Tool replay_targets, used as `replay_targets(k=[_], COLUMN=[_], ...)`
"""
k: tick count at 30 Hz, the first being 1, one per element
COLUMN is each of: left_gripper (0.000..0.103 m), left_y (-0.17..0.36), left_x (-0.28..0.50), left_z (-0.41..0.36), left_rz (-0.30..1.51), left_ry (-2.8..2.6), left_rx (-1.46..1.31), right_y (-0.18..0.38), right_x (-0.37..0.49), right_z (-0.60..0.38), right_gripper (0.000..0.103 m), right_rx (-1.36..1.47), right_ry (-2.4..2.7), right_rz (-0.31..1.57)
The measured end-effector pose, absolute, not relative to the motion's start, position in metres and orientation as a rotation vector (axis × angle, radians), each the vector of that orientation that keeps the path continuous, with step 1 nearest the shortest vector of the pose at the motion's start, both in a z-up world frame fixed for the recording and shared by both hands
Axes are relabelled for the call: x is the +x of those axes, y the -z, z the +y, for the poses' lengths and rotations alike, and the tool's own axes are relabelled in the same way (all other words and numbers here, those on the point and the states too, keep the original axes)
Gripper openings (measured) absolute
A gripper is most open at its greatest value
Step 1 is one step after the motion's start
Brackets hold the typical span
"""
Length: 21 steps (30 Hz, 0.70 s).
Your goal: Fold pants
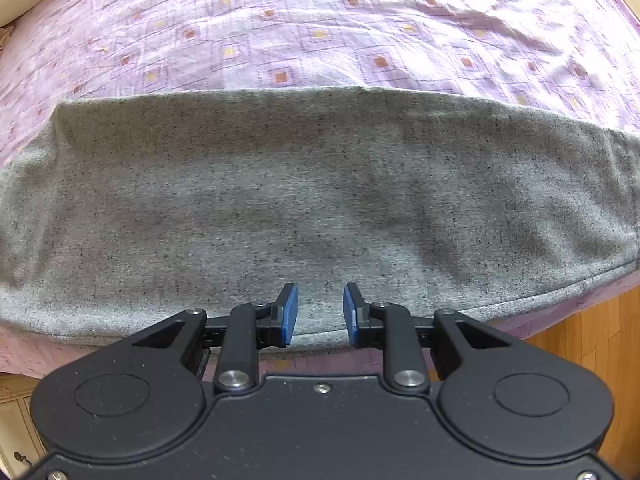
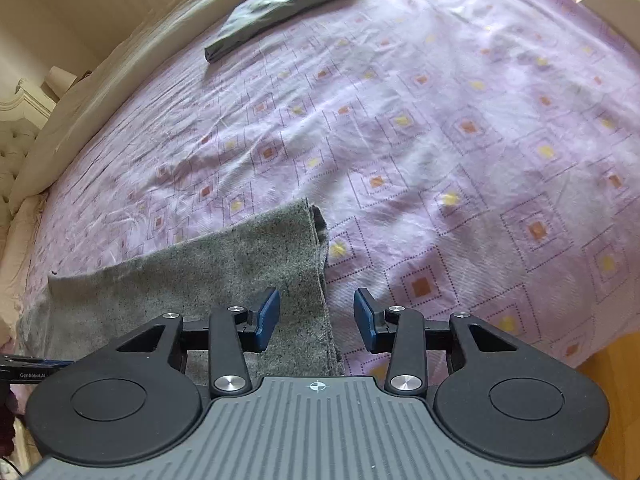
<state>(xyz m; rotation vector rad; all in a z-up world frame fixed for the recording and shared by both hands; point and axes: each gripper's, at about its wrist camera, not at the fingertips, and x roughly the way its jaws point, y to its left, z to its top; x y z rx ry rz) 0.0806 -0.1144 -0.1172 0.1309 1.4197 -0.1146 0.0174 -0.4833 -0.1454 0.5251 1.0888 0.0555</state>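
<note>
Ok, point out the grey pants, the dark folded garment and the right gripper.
grey pants (image 1: pixel 320 200), left wrist view, middle of the cloth.
dark folded garment (image 2: pixel 280 8), right wrist view, its middle.
right gripper (image 2: pixel 316 316), right wrist view, between the fingertips.

A bed fills most of both views, covered by a lilac sheet (image 2: pixel 440 128) printed with dotted diamonds and small orange and yellow squares. Cream pillows (image 2: pixel 80 112) lie along its far left edge, beside a tufted cream headboard (image 2: pixel 16 140). Warm wooden floor (image 1: pixel 592 340) shows at the near right. Soft daylight brightens the wrinkled sheet.
</note>
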Motion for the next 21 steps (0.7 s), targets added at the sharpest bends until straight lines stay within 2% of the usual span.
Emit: replay_targets(k=[2,5,7,8,9,10,11,21], left_gripper=[0.033,0.033,0.033,0.033,0.033,0.033,0.033,0.034], left_y=[0.116,0.118,0.118,0.118,0.119,0.12,0.121,0.147], left_x=[0.081,0.08,0.081,0.083,0.086,0.09,0.094,0.162], left_z=[-0.107,-0.094,-0.09,-0.09,-0.092,-0.094,-0.097,-0.158], left_rz=[1.418,1.424,1.422,1.418,1.413,1.41,1.407,1.362], left_ry=[0.095,0.072,0.076,0.081,0.09,0.101,0.113,0.271], left_rx=[0.13,0.121,0.125,0.13,0.136,0.139,0.139,0.165], right_y=[0.156,0.168,0.169,0.169,0.168,0.167,0.163,0.087], right_x=[0.025,0.031,0.033,0.033,0.033,0.033,0.033,0.025], right_z=[-0.483,-0.474,-0.472,-0.472,-0.472,-0.472,-0.469,-0.425], right_gripper=[0.04,0.05,0.053,0.048,0.026,0.016,0.012,0.011], right_rx=[0.552,0.558,0.585,0.606,0.632,0.658,0.662,0.605], right_ry=[-0.092,-0.125,-0.107,-0.092,-0.094,-0.098,-0.092,-0.055], right_rz=[1.129,1.167,1.164,1.171,1.177,1.183,1.183,1.077])
